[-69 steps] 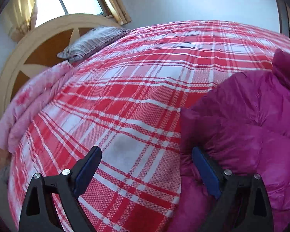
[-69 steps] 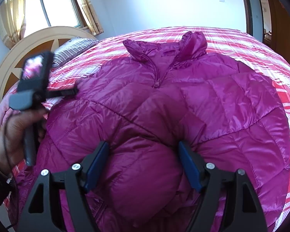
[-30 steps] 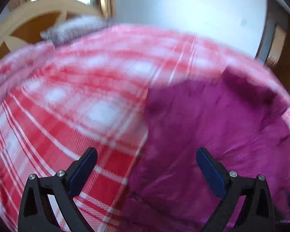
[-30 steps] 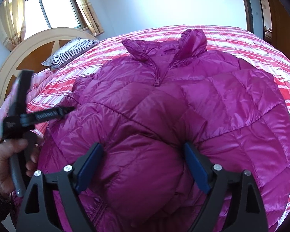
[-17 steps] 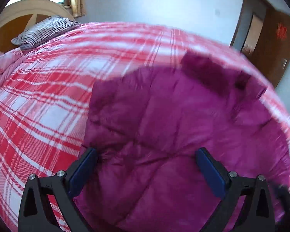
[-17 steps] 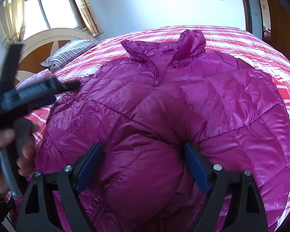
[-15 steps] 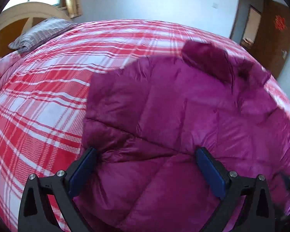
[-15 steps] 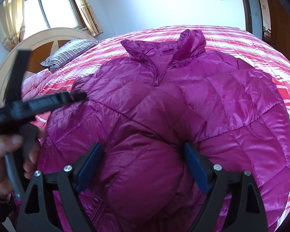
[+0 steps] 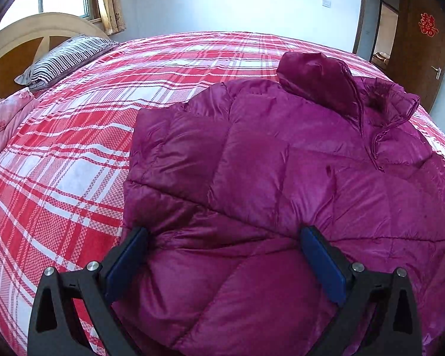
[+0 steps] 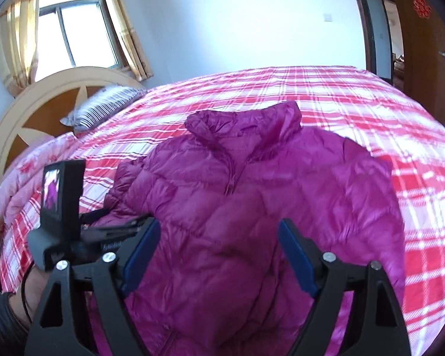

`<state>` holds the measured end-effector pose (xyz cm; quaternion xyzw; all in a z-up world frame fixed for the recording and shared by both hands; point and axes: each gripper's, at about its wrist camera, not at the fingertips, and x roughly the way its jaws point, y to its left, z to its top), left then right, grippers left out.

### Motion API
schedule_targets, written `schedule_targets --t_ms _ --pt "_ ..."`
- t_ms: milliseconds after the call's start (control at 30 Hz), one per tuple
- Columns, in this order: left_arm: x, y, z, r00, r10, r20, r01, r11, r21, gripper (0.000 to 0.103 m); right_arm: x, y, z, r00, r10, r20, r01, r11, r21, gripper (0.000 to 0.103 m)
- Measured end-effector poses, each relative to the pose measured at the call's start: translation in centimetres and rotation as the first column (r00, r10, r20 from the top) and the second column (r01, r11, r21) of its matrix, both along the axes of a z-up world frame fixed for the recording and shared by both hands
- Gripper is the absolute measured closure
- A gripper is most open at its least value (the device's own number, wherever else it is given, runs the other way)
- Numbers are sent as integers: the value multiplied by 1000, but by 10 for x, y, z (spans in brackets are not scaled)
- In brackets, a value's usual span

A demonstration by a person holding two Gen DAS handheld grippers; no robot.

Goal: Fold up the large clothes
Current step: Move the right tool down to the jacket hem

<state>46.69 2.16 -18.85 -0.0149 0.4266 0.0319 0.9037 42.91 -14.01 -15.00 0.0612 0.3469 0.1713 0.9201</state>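
A magenta quilted jacket (image 9: 281, 178) is spread front-up on a bed covered with a red and white plaid sheet (image 9: 74, 154). Its collar (image 9: 326, 86) is turned toward the far side of the bed, and its zip is closed up the chest. The left tongs (image 9: 222, 255) are held wide, with the blue pads (image 9: 124, 261) set to either side of a puffed fold at the near hem; the left pad is seen at the jacket's left edge, beside the sheet. Whether the pads press the cloth cannot be told. In the right wrist view the right tongs (image 10: 219, 252) are likewise spread wide over the lower front of the jacket (image 10: 267, 201), with nothing gripped between them. The left tool, with its small camera screen (image 10: 52, 192), is seen at the jacket's left side. A striped pillow (image 9: 65, 56) lies by the curved wooden headboard (image 10: 44, 103), and a pink quilt (image 10: 29, 178) is bunched along the bed's left edge.
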Motion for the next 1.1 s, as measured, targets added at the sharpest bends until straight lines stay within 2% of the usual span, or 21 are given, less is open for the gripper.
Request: schedule_targets --t_ms 67,100,133,333,500,633,767,833,967,1100 --pt "0 0 0 1000 0 0 0 1000 1 1 12 10 -6 1000 14 -28 -16 997 -69 36" --pt "0 0 0 1000 0 0 0 1000 1 1 17 12 -11 999 24 -48 -28 997 -78 43" --pt "0 0 0 1000 1 0 -1 1000 2 1 21 13 -16 997 35 -69 -40 996 -74 45" --pt "0 -1 0 1000 2 6 -2 1000 5 1 25 17 -44 991 54 -119 -69 990 -124 47" --pt "-4 6 8 1000 -2 11 3 1000 -24 1 22 17 -52 992 57 -113 -72 988 -138 47" --pt "-6 10 42 996 -15 85 17 1000 -21 1 21 17 -54 994 55 -90 -67 988 -137 47" --pt "20 7 75 994 -21 111 27 998 -50 1 21 20 -55 995 53 -85 -65 987 -147 46" --pt "39 -5 86 992 -49 118 52 998 -29 1 21 20 -55 995 53 -83 -65 986 -152 46" --pt "85 -37 99 983 -121 139 113 991 66 1 22 21 -55 995 53 -79 -65 987 -150 46" --pt "141 -63 93 983 -162 91 145 974 173 1 20 24 -55 996 51 -70 -62 985 -161 46"
